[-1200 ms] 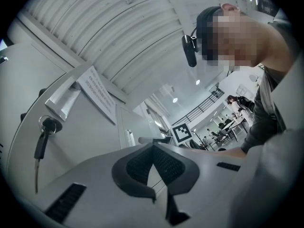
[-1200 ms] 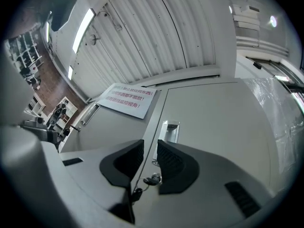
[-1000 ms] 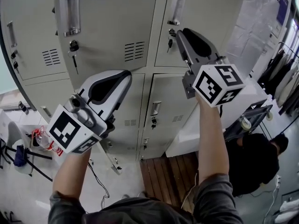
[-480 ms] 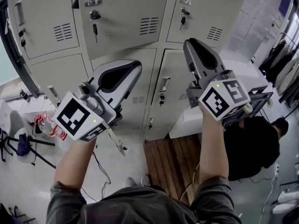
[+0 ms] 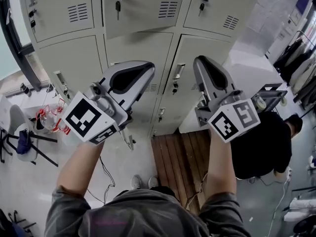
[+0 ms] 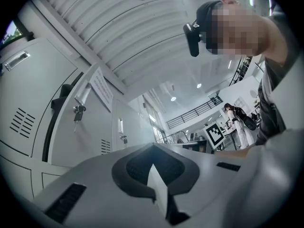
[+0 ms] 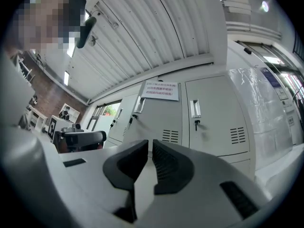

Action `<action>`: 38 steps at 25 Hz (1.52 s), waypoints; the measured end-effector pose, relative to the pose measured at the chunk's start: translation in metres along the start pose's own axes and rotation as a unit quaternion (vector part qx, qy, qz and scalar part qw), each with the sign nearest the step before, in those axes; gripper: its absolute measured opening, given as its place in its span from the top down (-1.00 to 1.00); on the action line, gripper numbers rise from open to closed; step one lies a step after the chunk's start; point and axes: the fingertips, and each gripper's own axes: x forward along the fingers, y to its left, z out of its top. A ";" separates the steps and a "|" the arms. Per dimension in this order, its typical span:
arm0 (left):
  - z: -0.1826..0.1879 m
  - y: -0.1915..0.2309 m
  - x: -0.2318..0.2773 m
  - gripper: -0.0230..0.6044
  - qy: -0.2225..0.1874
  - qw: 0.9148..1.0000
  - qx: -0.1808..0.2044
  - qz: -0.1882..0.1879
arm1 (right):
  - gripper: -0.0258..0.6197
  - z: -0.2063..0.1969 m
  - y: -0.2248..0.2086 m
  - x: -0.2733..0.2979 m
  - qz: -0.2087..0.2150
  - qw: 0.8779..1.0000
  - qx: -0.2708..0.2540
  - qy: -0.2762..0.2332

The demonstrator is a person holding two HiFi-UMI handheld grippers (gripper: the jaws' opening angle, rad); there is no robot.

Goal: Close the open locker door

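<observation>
Looking down at grey lockers (image 5: 133, 48), both grippers held up in front, clear of them; left gripper (image 5: 146, 69) pressed together on nothing; right gripper (image 5: 199, 63) nearly together, jaws just closing, a thin gap left, nothing between. Door (image 5: 143, 9) in the upper row, middle, slightly ajar; key (image 5: 117, 6) hanging from its lock.

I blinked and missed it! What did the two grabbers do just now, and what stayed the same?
Both sank from the upper lockers to the lower row: left gripper and right gripper. The right one's jaws have just been closing, nothing between them. Nothing was grabbed or let go. The lockers and their keys stayed put.
</observation>
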 end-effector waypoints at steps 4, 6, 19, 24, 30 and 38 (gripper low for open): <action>-0.007 -0.015 -0.010 0.88 0.009 1.000 -0.006 0.009 | 0.80 -0.017 0.013 -0.017 0.016 1.000 0.014 0.008; -0.014 -0.021 -0.015 0.88 0.016 1.000 -0.009 0.020 | 0.80 -0.027 0.018 -0.022 0.030 0.999 0.025 0.014; -0.068 -0.054 -0.064 0.88 0.079 0.987 -0.022 0.140 | 0.81 -0.110 0.057 -0.047 0.145 0.984 0.090 0.057; -0.089 -0.062 -0.092 0.88 0.097 0.978 -0.022 0.183 | 0.81 -0.143 0.076 -0.049 0.178 0.975 0.115 0.067; -0.112 -0.055 -0.129 0.88 0.124 0.966 -0.028 0.224 | 0.81 -0.182 0.102 -0.042 0.212 0.965 0.127 0.083; -0.166 -0.045 -0.185 0.89 0.157 0.952 -0.057 0.258 | 0.81 -0.263 0.140 -0.039 0.234 0.954 0.139 0.128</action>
